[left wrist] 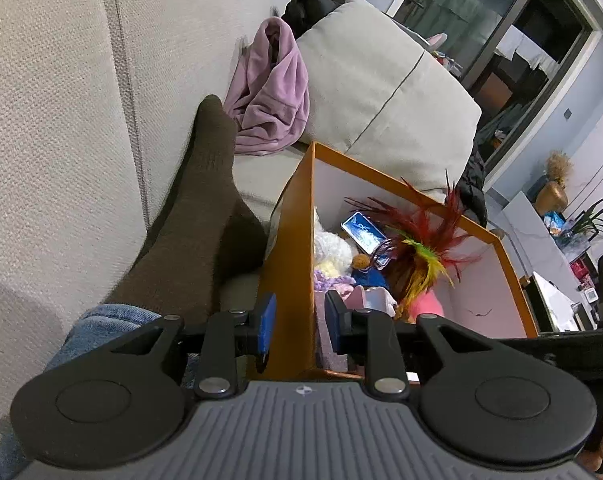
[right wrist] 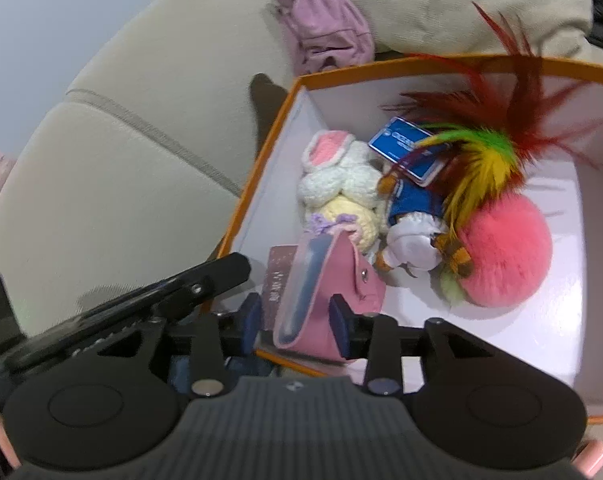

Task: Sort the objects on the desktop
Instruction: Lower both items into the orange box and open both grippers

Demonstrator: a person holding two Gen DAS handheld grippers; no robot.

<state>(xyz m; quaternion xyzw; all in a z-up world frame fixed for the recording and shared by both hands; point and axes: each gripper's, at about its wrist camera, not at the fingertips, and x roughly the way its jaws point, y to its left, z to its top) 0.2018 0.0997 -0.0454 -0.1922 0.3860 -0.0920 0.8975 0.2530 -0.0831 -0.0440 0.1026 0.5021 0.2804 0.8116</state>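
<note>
Left wrist view: the left gripper (left wrist: 299,326) straddles the near-left wall of the orange cardboard box with a white lining (left wrist: 291,240). One blue-padded finger sits outside the wall and the other inside, with the wall edge running away from the camera between them. The fingers look closed onto that wall, or very nearly so, steadying the box on the beige fabric sofa (left wrist: 61,120). Inside, to the right of the fingers, lie a white crocheted bunny (left wrist: 329,246), a blue card packet (left wrist: 363,232) and a red, yellow and green feather toy (left wrist: 425,248). A brown-socked foot (left wrist: 197,208) rests just left of the box, and a lilac fleece garment (left wrist: 271,92) lies farther off.

Right wrist view: the right gripper (right wrist: 295,324) holds a pink soft pouch with a clear window and snap button (right wrist: 325,292) between its fingers, which are partly closed with a pad against each side. The pouch's long axis runs away from the camera into the box, tilted slightly left, just over the near rim. A pink fluffy pompom (right wrist: 505,248) sits to the right and a small doll in blue and white (right wrist: 413,224) lies just beyond the pouch. The right gripper is plainly the nearer one, and lowering the pouch into the free near-left corner looks like the step in hand
</note>
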